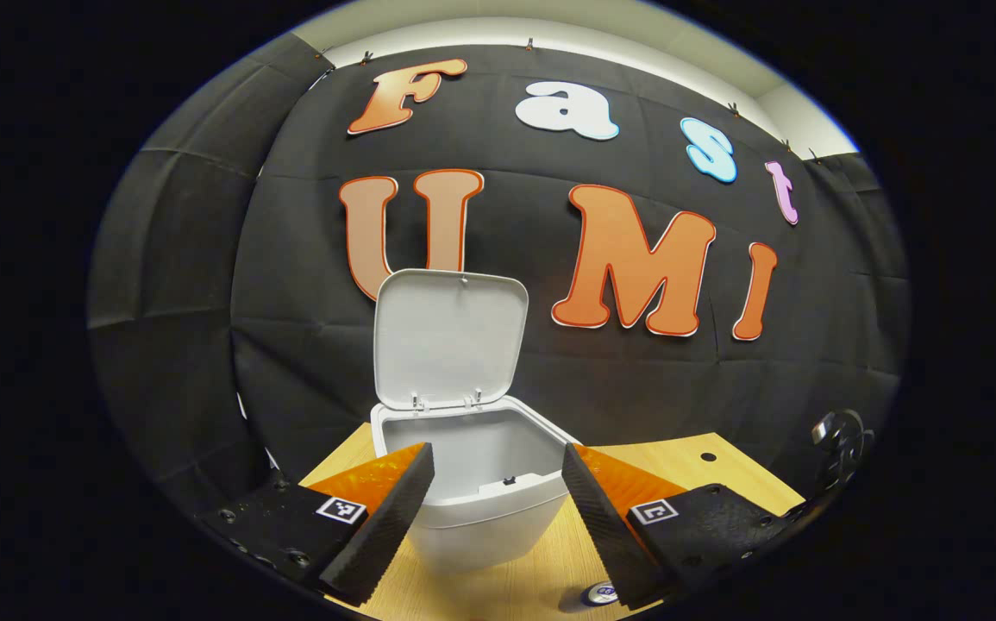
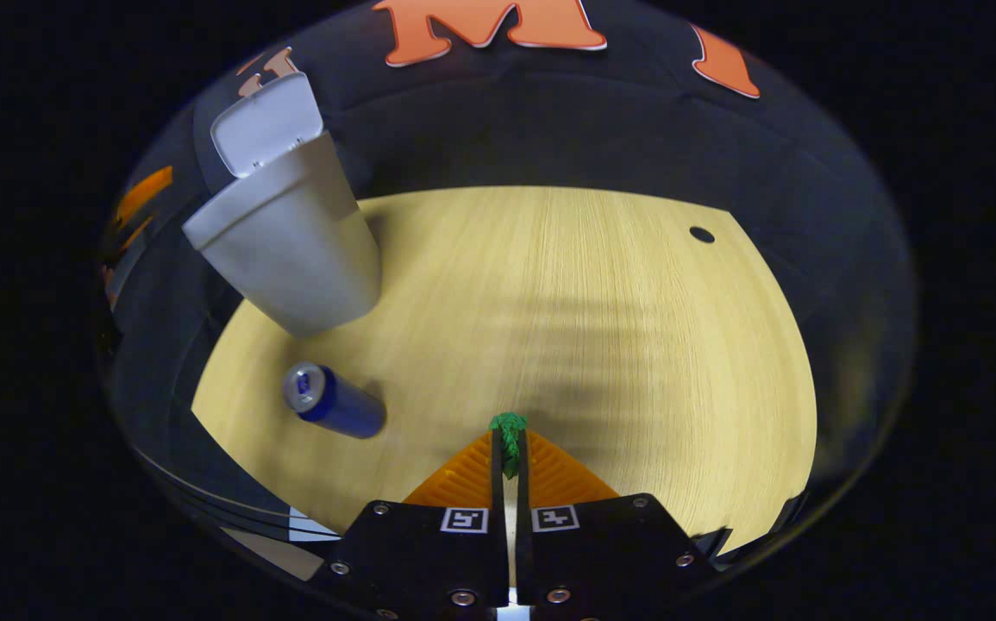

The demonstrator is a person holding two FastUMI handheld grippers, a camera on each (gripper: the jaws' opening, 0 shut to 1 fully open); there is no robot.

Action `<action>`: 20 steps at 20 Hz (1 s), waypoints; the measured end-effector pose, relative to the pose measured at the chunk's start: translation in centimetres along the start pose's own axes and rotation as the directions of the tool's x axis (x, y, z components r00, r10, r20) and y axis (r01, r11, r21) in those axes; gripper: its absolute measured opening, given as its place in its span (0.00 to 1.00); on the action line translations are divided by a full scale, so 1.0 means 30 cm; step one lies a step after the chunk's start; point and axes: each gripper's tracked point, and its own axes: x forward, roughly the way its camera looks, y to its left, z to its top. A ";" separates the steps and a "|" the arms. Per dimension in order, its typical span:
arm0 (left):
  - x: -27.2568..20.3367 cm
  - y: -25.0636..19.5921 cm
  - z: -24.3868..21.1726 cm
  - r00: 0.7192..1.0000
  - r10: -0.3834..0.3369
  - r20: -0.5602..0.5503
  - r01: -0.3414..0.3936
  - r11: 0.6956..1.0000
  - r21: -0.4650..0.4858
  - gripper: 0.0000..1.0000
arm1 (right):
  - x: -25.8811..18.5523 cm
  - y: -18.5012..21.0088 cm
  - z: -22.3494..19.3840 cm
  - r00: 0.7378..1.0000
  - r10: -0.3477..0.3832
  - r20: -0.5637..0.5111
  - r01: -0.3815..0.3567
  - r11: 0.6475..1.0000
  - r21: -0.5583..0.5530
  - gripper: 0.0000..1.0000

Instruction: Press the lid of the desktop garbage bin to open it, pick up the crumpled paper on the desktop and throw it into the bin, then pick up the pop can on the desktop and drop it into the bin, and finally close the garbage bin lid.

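Note:
The white garbage bin (image 1: 485, 487) stands on the wooden desk right ahead of my left gripper (image 1: 498, 461), its lid (image 1: 450, 338) swung up and standing upright. That gripper is open, one finger to each side of the bin's front rim, holding nothing. In the right gripper view my right gripper (image 2: 509, 434) is shut on the green crumpled paper (image 2: 509, 424), which pokes out between the fingertips above the desk. The blue pop can (image 2: 332, 402) stands to its left, and the bin (image 2: 291, 246) is beyond the can. The can's top (image 1: 599, 593) peeks out low in the left gripper view.
The wooden desk (image 2: 601, 328) stretches wide ahead of my right gripper, with a small dark hole (image 2: 702, 235) near its far right corner. Black cloth walls close the booth behind the bin. A dark metal piece (image 1: 842, 435) shows at the right edge of the left gripper view.

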 end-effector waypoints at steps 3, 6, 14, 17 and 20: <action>-0.007 -0.014 -0.004 1.000 -0.012 0.001 0.012 1.000 0.005 0.95 | -0.127 0.045 0.183 0.993 0.002 0.114 0.004 0.999 -0.054 0.04; -0.016 -0.023 -0.008 1.000 -0.025 0.000 0.025 1.000 0.012 0.95 | -0.236 0.104 0.350 0.974 0.052 0.219 -0.033 0.995 -0.090 0.04; -0.055 0.000 -0.023 1.000 -0.023 -0.012 0.023 1.000 0.015 0.95 | -0.367 0.353 0.709 0.906 0.197 0.375 -0.097 0.958 -0.270 0.03; -0.079 0.031 -0.013 1.000 -0.009 -0.003 0.009 1.000 0.022 0.95 | -0.361 0.459 0.790 0.881 0.267 0.389 -0.142 0.936 -0.322 0.04; -0.098 0.066 -0.007 1.000 0.005 -0.001 -0.005 0.999 0.032 0.95 | -0.341 0.537 0.879 0.857 0.317 0.407 -0.160 0.914 -0.373 0.03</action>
